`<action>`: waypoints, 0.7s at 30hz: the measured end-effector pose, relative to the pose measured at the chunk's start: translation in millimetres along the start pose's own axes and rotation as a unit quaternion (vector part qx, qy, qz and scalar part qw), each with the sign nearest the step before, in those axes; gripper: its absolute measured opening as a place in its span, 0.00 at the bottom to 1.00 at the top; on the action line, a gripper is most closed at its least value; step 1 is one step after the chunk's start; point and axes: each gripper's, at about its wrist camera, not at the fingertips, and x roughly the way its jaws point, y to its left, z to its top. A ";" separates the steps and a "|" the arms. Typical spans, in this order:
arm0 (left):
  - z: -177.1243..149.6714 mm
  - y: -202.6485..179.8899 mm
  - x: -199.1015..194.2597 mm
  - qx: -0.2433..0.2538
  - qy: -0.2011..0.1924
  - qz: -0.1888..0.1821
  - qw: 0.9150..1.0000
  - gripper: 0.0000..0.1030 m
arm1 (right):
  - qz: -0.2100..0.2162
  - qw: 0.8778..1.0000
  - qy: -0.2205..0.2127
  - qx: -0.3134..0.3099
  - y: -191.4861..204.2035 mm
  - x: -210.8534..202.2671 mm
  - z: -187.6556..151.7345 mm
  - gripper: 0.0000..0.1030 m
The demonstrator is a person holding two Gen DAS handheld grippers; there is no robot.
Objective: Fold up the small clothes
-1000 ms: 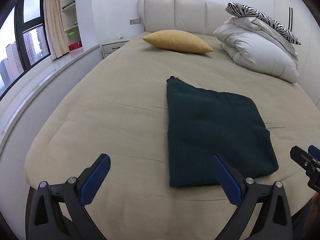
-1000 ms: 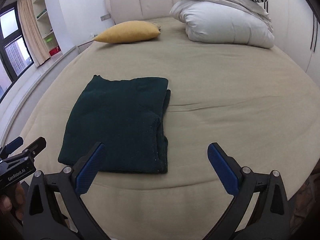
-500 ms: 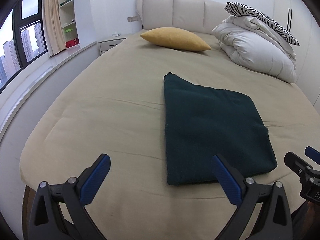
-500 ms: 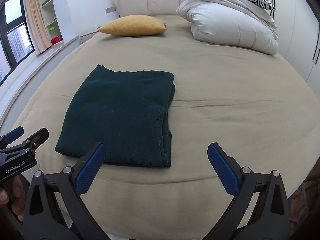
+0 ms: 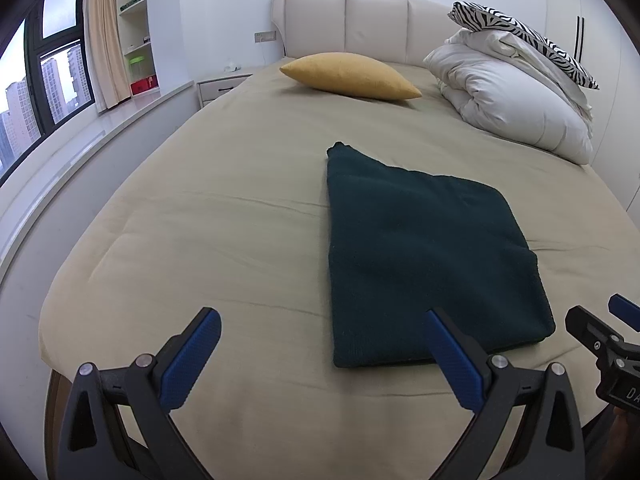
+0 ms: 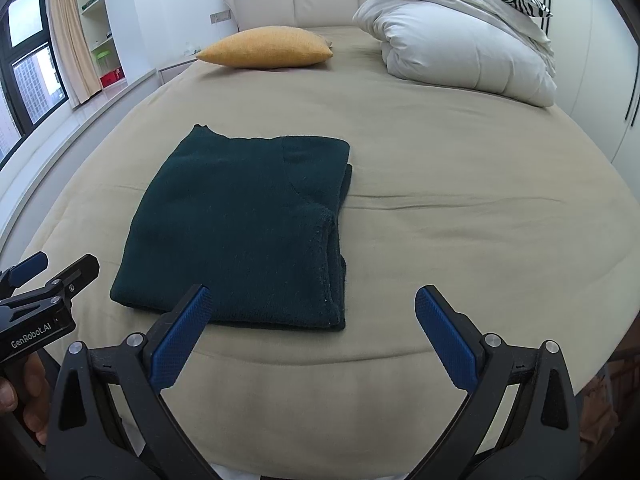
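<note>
Both tongs stand wide and hold nothing: the left tongs (image 5: 320, 340) hover over the near edge of the bed, with the right-hand blue pad just over the near edge of the garment, and the right tongs (image 6: 314, 320) hang over the same edge further right, the left-hand pad overlapping the garment's near hem. Each pair also shows at the rim of the other's view, low beside the bed. Largest in sight is the bed (image 5: 224, 216), covered in a beige sheet with a few shallow creases and backed by a padded cream headboard (image 5: 360, 20). At its far right lies a bundled white duvet (image 5: 516, 104), with a zebra-striped pillow (image 5: 520, 36) resting on top. A folded dark green garment (image 6: 240, 224) lies flat on the near half of the bed, a rough rectangle with stacked layers showing along its right side and a small corner sticking out at the far left. A yellow cushion (image 5: 352, 76) sits near the headboard, well apart from the garment.
</note>
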 end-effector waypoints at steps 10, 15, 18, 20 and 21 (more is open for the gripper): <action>-1.0 -0.5 1.5 0.001 0.002 0.000 1.000 1.00 | 0.001 1.000 0.002 0.003 -2.0 2.9 -0.1 1.00; -1.0 -0.3 1.4 0.002 0.001 0.000 1.000 1.00 | 0.001 1.000 0.001 0.004 -1.5 3.5 -0.5 1.00; -1.0 -0.4 1.3 0.002 0.002 -0.001 1.000 1.00 | 0.001 1.000 0.002 0.004 -1.4 3.5 -0.5 1.00; -1.2 -0.7 1.2 0.002 0.001 0.000 1.000 1.00 | 0.001 1.000 0.001 0.004 -1.2 3.4 -0.6 1.00; -1.6 -0.8 1.4 0.002 0.001 0.000 1.000 1.00 | 0.001 1.000 0.001 0.005 -1.2 3.5 -0.6 1.00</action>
